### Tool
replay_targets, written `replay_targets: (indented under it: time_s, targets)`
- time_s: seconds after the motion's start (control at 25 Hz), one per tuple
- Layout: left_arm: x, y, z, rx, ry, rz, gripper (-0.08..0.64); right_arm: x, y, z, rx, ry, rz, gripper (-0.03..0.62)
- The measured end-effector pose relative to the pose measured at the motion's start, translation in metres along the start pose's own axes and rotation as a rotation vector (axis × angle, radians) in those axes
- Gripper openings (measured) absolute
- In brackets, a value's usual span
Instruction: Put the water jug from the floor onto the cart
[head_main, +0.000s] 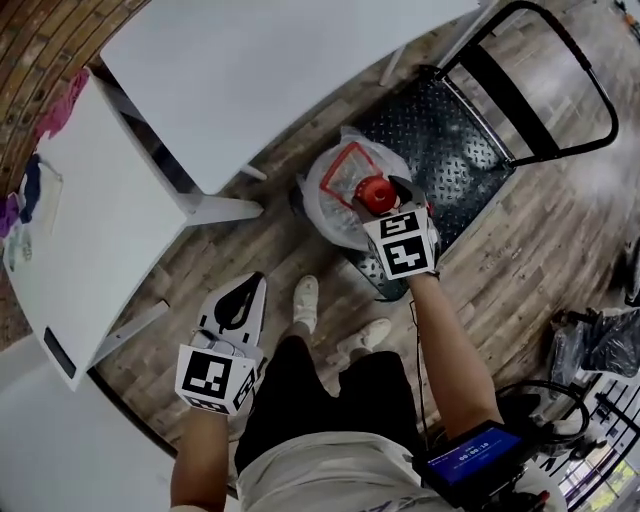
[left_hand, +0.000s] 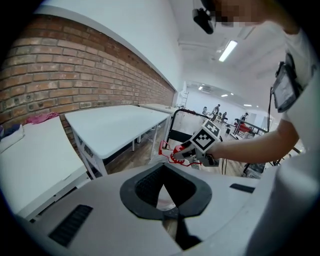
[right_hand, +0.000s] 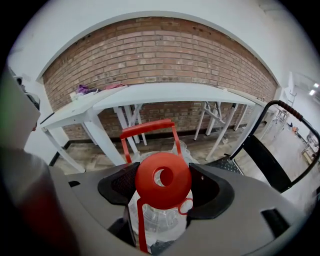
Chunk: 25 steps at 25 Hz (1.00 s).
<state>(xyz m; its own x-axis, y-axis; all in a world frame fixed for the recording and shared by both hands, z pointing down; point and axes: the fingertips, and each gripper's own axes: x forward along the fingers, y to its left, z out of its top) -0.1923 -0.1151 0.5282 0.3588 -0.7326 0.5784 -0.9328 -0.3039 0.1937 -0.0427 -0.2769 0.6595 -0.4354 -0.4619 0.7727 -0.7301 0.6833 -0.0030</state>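
Note:
A clear water jug (head_main: 345, 190) with a red cap (head_main: 377, 193) and a raised red handle (head_main: 345, 165) is at the near left corner of the black cart deck (head_main: 455, 140). Whether it rests on the floor or hangs lifted I cannot tell. My right gripper (head_main: 385, 192) is shut on the jug's neck just under the cap (right_hand: 162, 180), a dark pad on each side. The handle (right_hand: 147, 127) stands up behind the cap. My left gripper (head_main: 257, 282) hangs low by my left leg, shut, holding nothing. In the left gripper view its jaw tips (left_hand: 164, 166) meet.
The cart has a tall black push handle (head_main: 570, 90) at its far end. Two white tables (head_main: 270, 60) (head_main: 90, 230) stand left of the jug, with a brick wall (right_hand: 160, 55) behind. My shoes (head_main: 305, 300) are just short of the jug. Cables and gear (head_main: 590, 350) lie at the right.

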Motion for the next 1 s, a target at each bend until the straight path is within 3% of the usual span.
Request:
replay_targets:
  time_s: [0.32, 0.72, 1.0]
  targets:
    - [-0.008, 0.019, -0.013, -0.032, 0.011, 0.026, 0.000, 0.040, 0.019, 0.002, -0.025, 0.007, 0.002, 0.304]
    - [-0.012, 0.035, -0.020, -0.069, 0.017, 0.022, 0.000, 0.046, 0.019, 0.006, -0.003, 0.001, -0.024, 0.304]
    - [-0.010, 0.031, 0.002, -0.050, -0.014, -0.031, 0.000, -0.006, 0.026, 0.035, 0.013, -0.153, -0.049, 0.304]
